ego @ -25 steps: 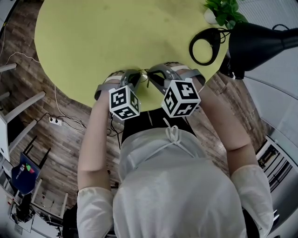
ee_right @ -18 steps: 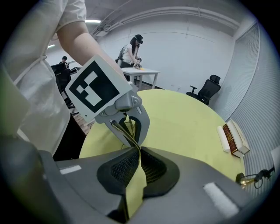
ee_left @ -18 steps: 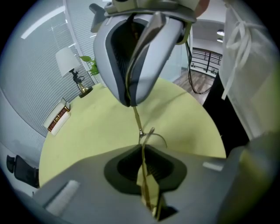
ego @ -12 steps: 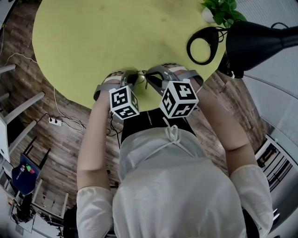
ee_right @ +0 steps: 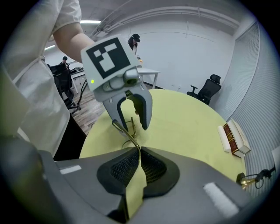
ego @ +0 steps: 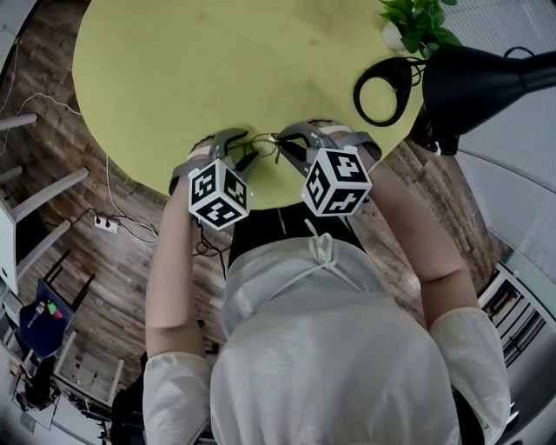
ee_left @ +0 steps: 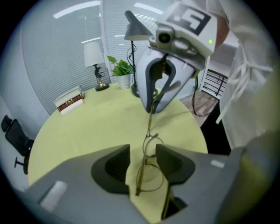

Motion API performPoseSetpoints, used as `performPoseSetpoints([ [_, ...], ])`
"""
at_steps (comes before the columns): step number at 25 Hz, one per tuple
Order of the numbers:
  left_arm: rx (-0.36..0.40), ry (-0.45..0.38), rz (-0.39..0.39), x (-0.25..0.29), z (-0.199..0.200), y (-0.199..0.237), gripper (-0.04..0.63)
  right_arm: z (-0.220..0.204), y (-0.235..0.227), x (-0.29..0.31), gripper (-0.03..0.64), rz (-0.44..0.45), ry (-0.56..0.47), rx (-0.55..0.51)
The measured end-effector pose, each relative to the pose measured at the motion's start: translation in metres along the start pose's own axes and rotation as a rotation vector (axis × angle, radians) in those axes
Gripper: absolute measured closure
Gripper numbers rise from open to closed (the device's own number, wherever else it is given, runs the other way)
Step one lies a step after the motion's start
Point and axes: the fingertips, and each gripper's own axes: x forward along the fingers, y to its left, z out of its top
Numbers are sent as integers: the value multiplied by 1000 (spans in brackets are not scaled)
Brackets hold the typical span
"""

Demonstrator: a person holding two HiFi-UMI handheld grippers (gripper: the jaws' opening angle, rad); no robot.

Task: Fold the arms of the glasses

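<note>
Gold wire-rimmed glasses [ego: 263,142] hang just above the near edge of the round yellow-green table [ego: 217,61], between my two grippers. The left gripper [ego: 236,149] has its jaws opening. In the left gripper view the lens rims [ee_left: 151,175] sit loose in the wide gap of that gripper [ee_left: 143,151], with neither pad pressing on them. My right gripper [ego: 287,143] stays shut on one thin arm of the glasses [ee_right: 127,133], which runs up out of its closed jaws [ee_right: 139,151] toward the left gripper [ee_right: 127,105].
A black desk lamp [ego: 486,78] with a ring-shaped base [ego: 382,87] and a potted plant [ego: 417,22] stand at the table's far right. A small white-shaded lamp [ee_left: 92,54] and a boxed book [ee_left: 70,99] sit across the table. The table edge runs right by the person's body.
The left gripper has opened off the glasses, and its marker cube has rolled and shifted a little left. The right gripper has stayed put, still gripping the arm.
</note>
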Motion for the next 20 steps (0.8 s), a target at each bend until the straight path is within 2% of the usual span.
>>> performPoseSetpoints([
  [2,-108,-55,68,-24,-3,8,416,1,1,0,601,0,2,-2],
  [3,-197,-88,109,-35,-7,11,459,1,2,0,601,0,3,-4],
  [4,-309,-124,141,-44,-13,13,544,1,3,0,601,1,5,-8],
  [5,-437,-161,155,-50,-21,11,588,1,4,0,601,0,9,-12],
  [7,-686,-215,123,-49,-38,-1,589,1,5,0,601,0,17,-19],
  [8,-786,-225,99,-45,-46,-9,589,2,7,0,601,2,20,-22],
  [10,-936,-226,98,-36,-62,-20,589,5,10,1,601,10,25,-31],
  [14,-1146,-240,246,-28,-84,-14,589,9,13,3,601,18,36,-40],
  [16,-1180,-251,301,-28,-88,-7,589,11,14,4,601,17,44,-42],
  [20,-1199,-244,301,-18,-89,-1,589,15,11,7,601,16,50,-47],
])
